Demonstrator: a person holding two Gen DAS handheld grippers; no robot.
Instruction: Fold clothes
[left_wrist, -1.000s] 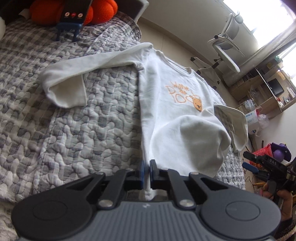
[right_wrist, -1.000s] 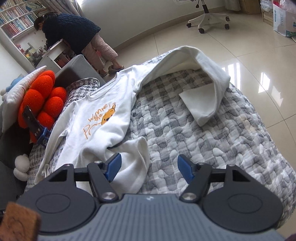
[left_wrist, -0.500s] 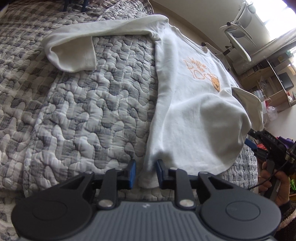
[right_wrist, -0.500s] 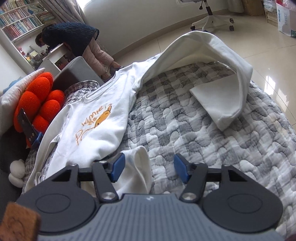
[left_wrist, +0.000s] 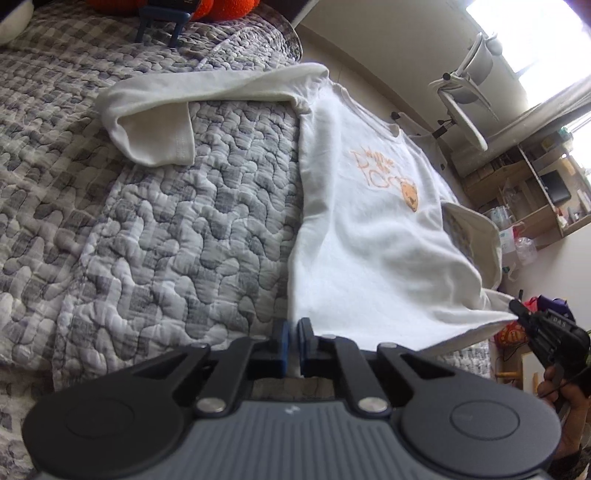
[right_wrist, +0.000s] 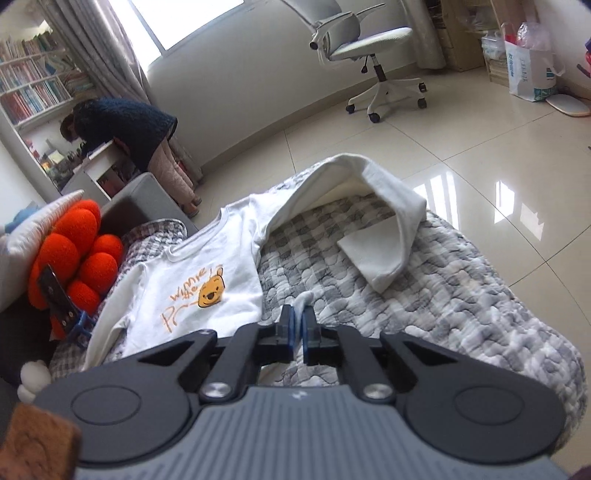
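Quilted bed (left_wrist: 155, 229) under white shirt (left_wrist: 369, 236)

The bed's grey-and-white checked quilt (left_wrist: 166, 240) carries a white long-sleeved shirt (left_wrist: 369, 240) spread ahead of the claws — one sleeve (right_wrist: 384, 236) folded back on itself — with an orange cushion (right_wrist: 74, 258) lying beyond the shirt's collar.

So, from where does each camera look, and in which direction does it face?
Left wrist: sits on the left gripper, faces down along the white shirt from one hem corner; the right gripper and its hand show.
Right wrist: sits on the right gripper, faces up the shirt toward a bystander; only its own gripper shows.
Shared: shirt, grey quilt, orange cushion, office chair.
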